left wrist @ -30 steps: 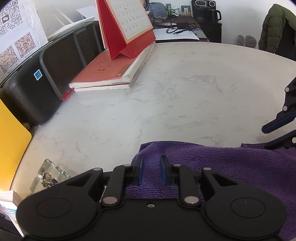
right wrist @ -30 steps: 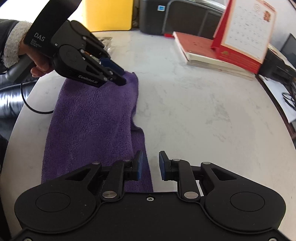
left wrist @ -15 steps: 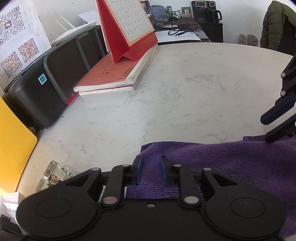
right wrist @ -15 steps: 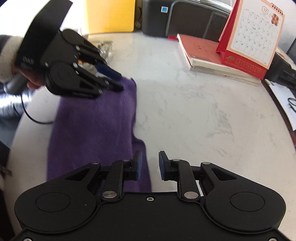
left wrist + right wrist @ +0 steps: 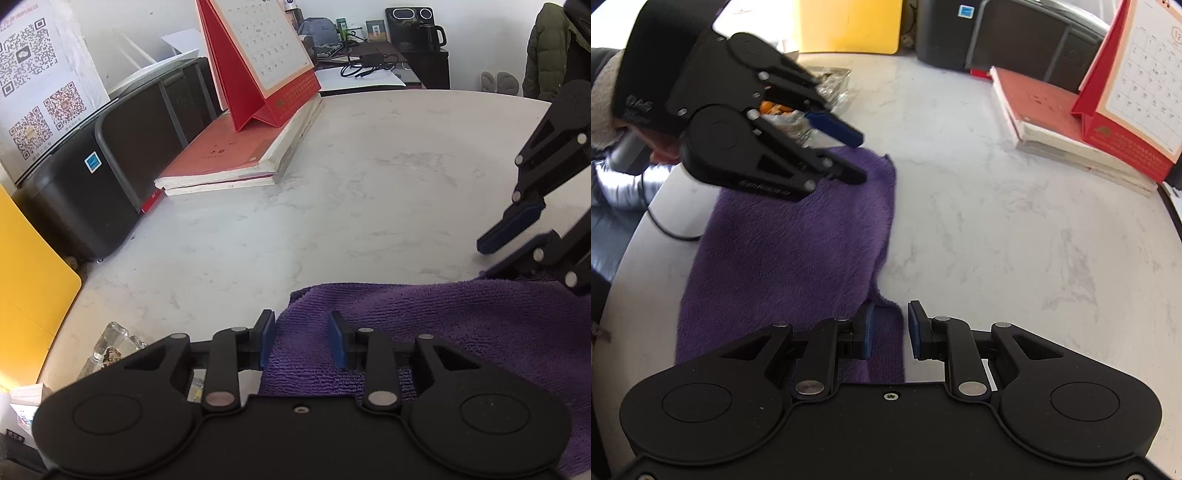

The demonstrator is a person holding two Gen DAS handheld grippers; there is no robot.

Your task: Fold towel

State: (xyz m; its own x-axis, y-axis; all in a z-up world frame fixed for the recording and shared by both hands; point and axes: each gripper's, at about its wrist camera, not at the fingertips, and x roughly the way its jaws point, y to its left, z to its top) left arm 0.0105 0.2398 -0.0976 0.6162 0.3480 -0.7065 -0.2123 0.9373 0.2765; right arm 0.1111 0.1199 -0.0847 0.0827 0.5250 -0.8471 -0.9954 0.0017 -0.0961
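Observation:
A purple towel lies folded flat on the white marble table, near its edge; it also shows in the left wrist view. My left gripper is open and empty, hovering just above the towel's far corner; it shows in the right wrist view with jaws apart. My right gripper is open and empty over the towel's near corner; it shows in the left wrist view raised above the cloth.
A red desk calendar stands on a stack of books at the table's far side. A black printer and a yellow board stand beside it. A glass dish sits by the towel's corner.
Both grippers have lifted a little off the towel and their jaws have opened wider. The towel stays flat on the table.

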